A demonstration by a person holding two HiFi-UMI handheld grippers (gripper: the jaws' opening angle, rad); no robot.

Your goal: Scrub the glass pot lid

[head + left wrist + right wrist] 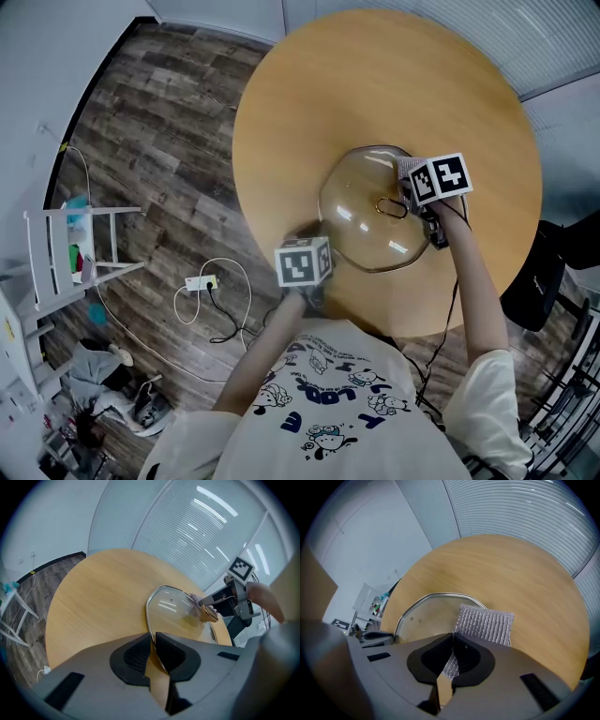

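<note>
On counter (309, 84), near edge: lid (375, 220) knob-up | left claw (153, 641) clamped on lid's near rim | right claw (452, 641) pinching pad (485, 623) at far rim | step: likely scrubbing | next: press pad, sweep across glass, keep rim steady | arms: left bent close, right reaching forward

Office-type room, probably a meeting corner. Round wooden tabletop (309, 103) on grey wood-plank floor (159, 141). Slatted blinds (201, 531) across one side, plain white wall (61, 517) beside them. Power strip (200, 281) with loose cable on the floor; cluttered white shelf rack (84, 244) nearby.
</note>
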